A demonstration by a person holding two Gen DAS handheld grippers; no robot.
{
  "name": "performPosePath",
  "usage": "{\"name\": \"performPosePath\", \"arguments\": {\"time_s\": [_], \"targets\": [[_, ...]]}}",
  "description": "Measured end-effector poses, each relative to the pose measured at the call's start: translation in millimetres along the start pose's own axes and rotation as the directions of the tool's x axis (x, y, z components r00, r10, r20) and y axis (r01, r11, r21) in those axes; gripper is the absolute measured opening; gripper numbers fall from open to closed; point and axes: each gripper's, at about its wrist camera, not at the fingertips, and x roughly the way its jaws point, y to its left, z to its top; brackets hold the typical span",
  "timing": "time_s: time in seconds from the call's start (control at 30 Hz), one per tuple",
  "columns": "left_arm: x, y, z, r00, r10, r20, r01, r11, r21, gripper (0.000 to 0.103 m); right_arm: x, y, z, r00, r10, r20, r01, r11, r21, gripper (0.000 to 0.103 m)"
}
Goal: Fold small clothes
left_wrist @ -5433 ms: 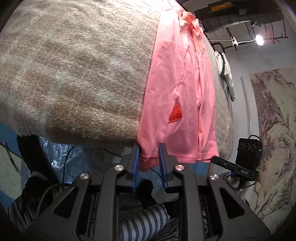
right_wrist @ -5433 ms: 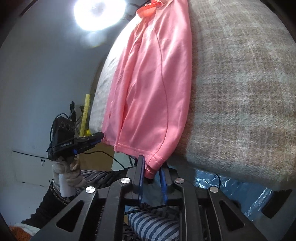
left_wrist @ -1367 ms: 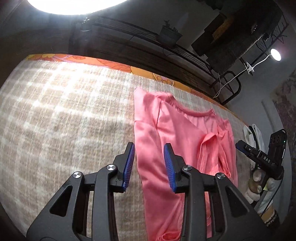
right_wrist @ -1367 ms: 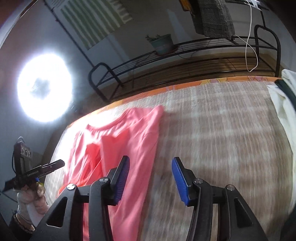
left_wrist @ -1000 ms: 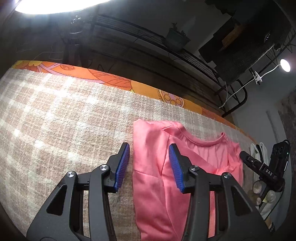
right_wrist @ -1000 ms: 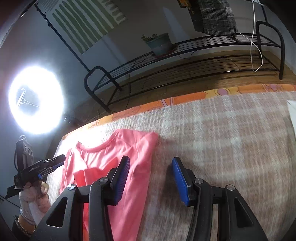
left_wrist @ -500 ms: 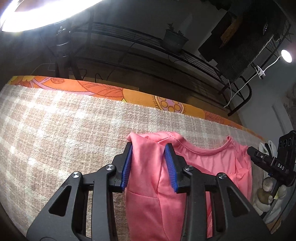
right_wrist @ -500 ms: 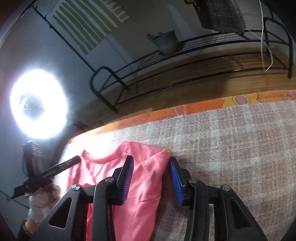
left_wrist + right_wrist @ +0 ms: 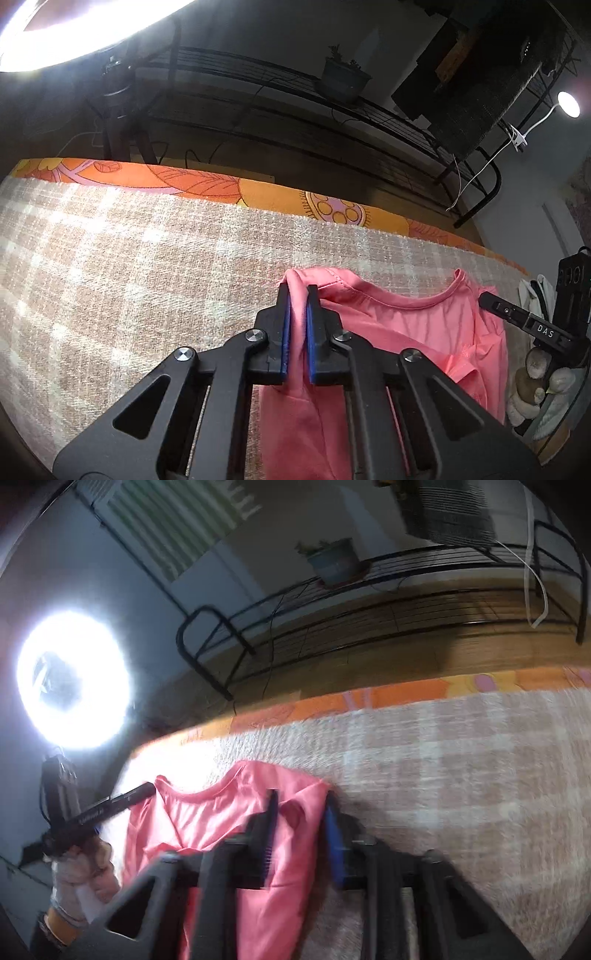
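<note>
A pink shirt (image 9: 399, 343) lies on the beige plaid blanket (image 9: 129, 280), neckline toward the far edge. My left gripper (image 9: 296, 295) is shut on the shirt's left shoulder corner, the cloth pinched between its blue pads. In the right wrist view, which is blurred by motion, the shirt (image 9: 221, 823) lies with its right shoulder corner between the fingers of my right gripper (image 9: 300, 805). Those fingers still stand apart around the cloth. The right gripper also shows in the left wrist view (image 9: 524, 321), and the left one in the right wrist view (image 9: 99, 812).
An orange flowered sheet (image 9: 207, 184) edges the far side of the blanket. Beyond it stands a black metal rack (image 9: 295, 107) with a potted plant (image 9: 345, 79). A ring light (image 9: 72, 679) glares at the left. White clothes (image 9: 532, 295) lie at the far right.
Both grippers have moved forward onto the shirt's shoulder corners. The left gripper has shut on its corner. The right gripper's fingers have narrowed around the other corner.
</note>
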Motion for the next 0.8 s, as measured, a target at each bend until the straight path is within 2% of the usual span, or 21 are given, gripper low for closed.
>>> {"name": "performPosePath", "arguments": {"time_s": [0.07, 0.2, 0.33, 0.5, 0.8], "targets": [[-5, -4, -2, 1.000, 0.001, 0.017, -0.002, 1.000, 0.013, 0.002, 0, 13, -1, 0.998, -0.058, 0.009, 0.058, 0.996, -0.062, 0.001], [-22, -10, -5, 0.999, -0.029, 0.037, 0.028, 0.999, 0.020, 0.002, -13, 22, 1, 0.998, -0.046, 0.051, 0.050, 0.996, -0.073, 0.001], [-47, -25, -12, 0.997, -0.048, 0.054, 0.043, 0.996, 0.083, 0.002, -35, 28, 2, 0.996, -0.010, 0.094, 0.017, 0.997, -0.076, 0.000], [-85, -38, -21, 0.993, -0.092, 0.074, 0.083, 0.990, 0.110, 0.002, -67, 44, -3, 0.992, 0.015, 0.126, -0.002, 0.995, -0.102, 0.000], [-164, -43, -63, 0.986, -0.139, 0.096, 0.128, 0.985, 0.113, 0.002, -140, 86, -45, 0.988, 0.056, 0.147, -0.026, 0.979, -0.200, 0.000]]}}
